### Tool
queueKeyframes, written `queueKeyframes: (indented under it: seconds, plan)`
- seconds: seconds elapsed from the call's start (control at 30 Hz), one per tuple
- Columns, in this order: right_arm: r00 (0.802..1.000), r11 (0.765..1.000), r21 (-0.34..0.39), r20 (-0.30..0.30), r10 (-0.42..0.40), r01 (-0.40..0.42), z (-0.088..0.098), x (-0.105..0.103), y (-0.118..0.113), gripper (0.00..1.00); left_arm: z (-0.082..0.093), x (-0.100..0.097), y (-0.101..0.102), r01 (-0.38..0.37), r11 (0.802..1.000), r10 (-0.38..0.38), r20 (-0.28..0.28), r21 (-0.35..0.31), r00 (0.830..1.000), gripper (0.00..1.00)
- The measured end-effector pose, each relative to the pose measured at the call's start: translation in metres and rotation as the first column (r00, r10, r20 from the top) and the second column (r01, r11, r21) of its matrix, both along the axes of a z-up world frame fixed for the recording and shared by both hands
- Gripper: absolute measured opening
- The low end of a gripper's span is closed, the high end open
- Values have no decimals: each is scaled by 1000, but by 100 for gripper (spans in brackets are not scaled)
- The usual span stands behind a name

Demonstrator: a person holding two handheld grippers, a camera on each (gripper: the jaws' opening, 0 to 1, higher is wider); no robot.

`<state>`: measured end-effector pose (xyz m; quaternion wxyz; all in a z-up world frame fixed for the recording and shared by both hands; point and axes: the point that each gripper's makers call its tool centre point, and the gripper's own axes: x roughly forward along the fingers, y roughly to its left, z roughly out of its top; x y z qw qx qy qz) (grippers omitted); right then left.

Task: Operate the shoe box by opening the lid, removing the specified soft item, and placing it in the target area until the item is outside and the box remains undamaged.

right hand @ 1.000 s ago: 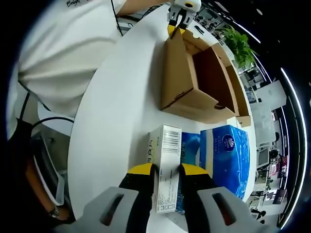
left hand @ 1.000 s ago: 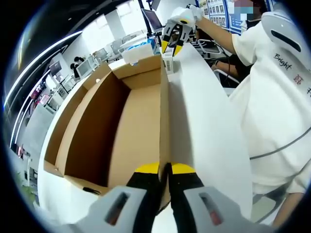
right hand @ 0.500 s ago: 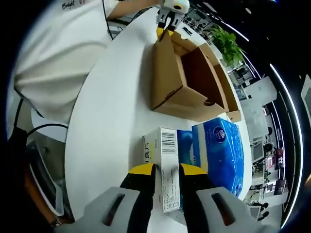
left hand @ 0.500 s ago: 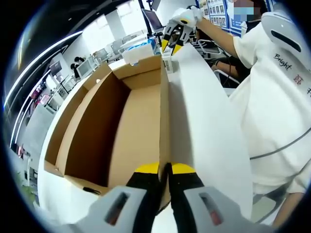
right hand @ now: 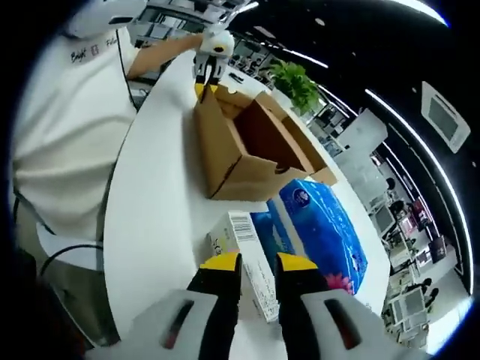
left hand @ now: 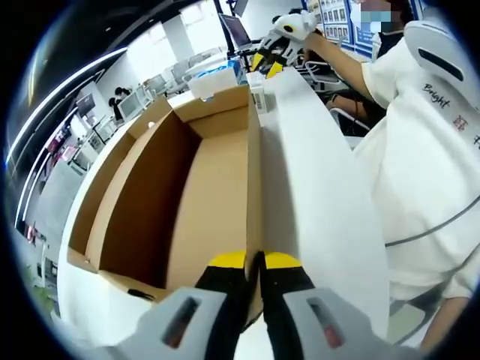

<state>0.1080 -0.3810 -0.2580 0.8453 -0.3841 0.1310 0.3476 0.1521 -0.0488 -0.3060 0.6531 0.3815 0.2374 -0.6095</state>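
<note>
in the right gripper view the right tongs (right hand: pixel 250 264) are nearly closed with nothing between them, just clear of the small carton (right hand: pixel 246 259) lying lengthwise ahead at lower centre, touching the blue soft pack (right hand: pixel 322 232) to its right on the bench (right hand: pixel 154 202). the left tongs (left hand: pixel 254 264), bottom centre of their view, pinch the near wall of the open box (left hand: pixel 187 180). its near corner is hidden
</note>
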Motion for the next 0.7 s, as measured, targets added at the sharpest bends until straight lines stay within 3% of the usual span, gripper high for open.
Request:
queueKeyframes:
  seconds: [0.1, 0.17, 0.23, 0.33, 0.43, 0.47, 0.57, 0.67, 0.7]
  plan:
    - [1000, 995, 103, -15, 17, -16, 2, -7, 7, 10, 0, -1, 0, 0, 1000, 0, 1, 5, 1000, 4]
    - [1000, 994, 109, 4, -11, 11, 3, -7, 3, 10, 0, -1, 0, 0, 1000, 0, -1, 4, 1000, 4]
    - [998, 985, 162, 25, -65, 60, 12, -5, 1, 10, 0, 0, 0, 1, 1000, -1, -4, 2, 1000, 4]
    - [979, 950, 248, 19, -203, 192, 27, 1, -11, 9, 0, -1, 0, 1, 1000, -1, -5, 2, 1000, 4]
    - [979, 929, 321, 27, -202, 183, 39, 1, -8, 9, 0, 0, 0, -1, 1000, 1, -5, 1, 1000, 4]
    - [971, 898, 384, 13, -239, 216, 46, 3, -11, 9, 0, 0, 0, 0, 1000, 0, -4, 1, 1000, 4]
    - [964, 858, 475, 68, -255, 194, 63, 7, -10, 13, 0, 0, 0, 1, 1000, -1, -6, -1, 1000, 4]
    - [967, 800, 566, 14, -254, 201, 67, 4, -5, 9, 0, -1, 0, 3, 1000, -3, -6, -2, 1000, 4]
    - [962, 810, 541, 9, -272, 225, 63, 5, -7, 9, 1, 0, 0, 4, 1000, -4, -6, -4, 1000, 4]
